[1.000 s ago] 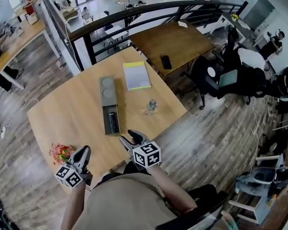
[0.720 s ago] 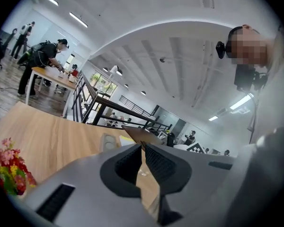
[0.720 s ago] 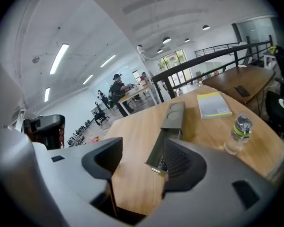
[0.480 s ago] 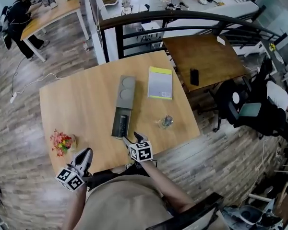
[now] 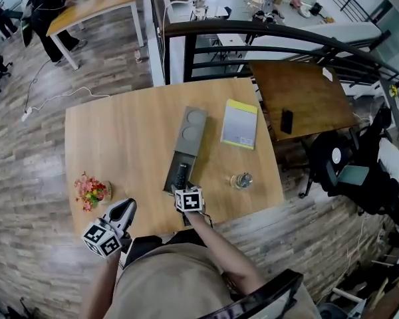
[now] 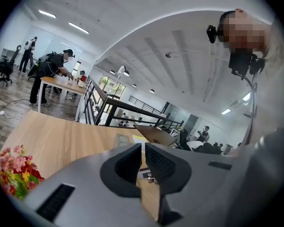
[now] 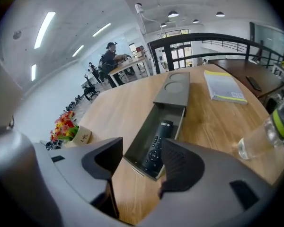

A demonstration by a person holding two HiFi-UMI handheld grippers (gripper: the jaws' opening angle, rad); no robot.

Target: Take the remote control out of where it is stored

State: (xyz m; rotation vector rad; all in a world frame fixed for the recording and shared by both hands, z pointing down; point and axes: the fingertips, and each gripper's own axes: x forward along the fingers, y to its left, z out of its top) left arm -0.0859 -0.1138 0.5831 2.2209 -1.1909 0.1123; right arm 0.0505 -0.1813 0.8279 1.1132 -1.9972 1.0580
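- Right gripper view: the right gripper reaches low over the wooden table, its jaws spread wide and empty, at the near end of a long grey box
- The slim black remote, with buttons on top, lies inside the box's open tray
- The left gripper hangs by the table edge, its jaws almost pressed together and empty
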